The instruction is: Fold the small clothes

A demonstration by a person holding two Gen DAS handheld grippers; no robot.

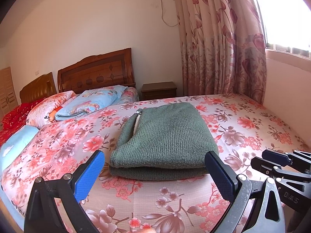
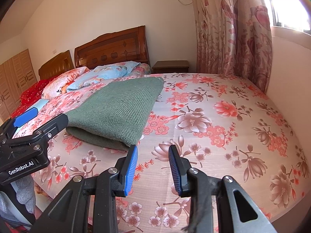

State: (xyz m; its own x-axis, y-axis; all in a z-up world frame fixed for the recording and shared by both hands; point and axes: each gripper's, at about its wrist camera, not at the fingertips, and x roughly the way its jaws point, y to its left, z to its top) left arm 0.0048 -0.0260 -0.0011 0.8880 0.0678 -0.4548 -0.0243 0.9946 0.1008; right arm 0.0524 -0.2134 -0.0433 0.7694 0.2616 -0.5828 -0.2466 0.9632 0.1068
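A green knit sweater [image 1: 163,136] lies folded into a thick rectangle on the floral bedsheet [image 1: 252,120], its folded edge toward me. My left gripper [image 1: 155,154] is open wide, with its blue pads [image 1: 91,174] on either side of the sweater's near edge and just short of it; nothing is gripped. In the right wrist view the sweater [image 2: 120,108] sits to the upper left. My right gripper [image 2: 152,148] hovers over bare sheet [image 2: 223,136] by the sweater's near right corner, its jaws a narrow gap apart and empty. Each gripper shows in the other's view: right gripper [image 1: 261,157], left gripper [image 2: 48,114].
Pillows and a folded blue quilt [image 1: 87,103] lie at the head of the bed below two wooden headboards [image 1: 97,73]. A dark nightstand [image 1: 159,90] stands beside a floral curtain [image 1: 219,48]. A wall [image 1: 287,89] borders the bed's right side.
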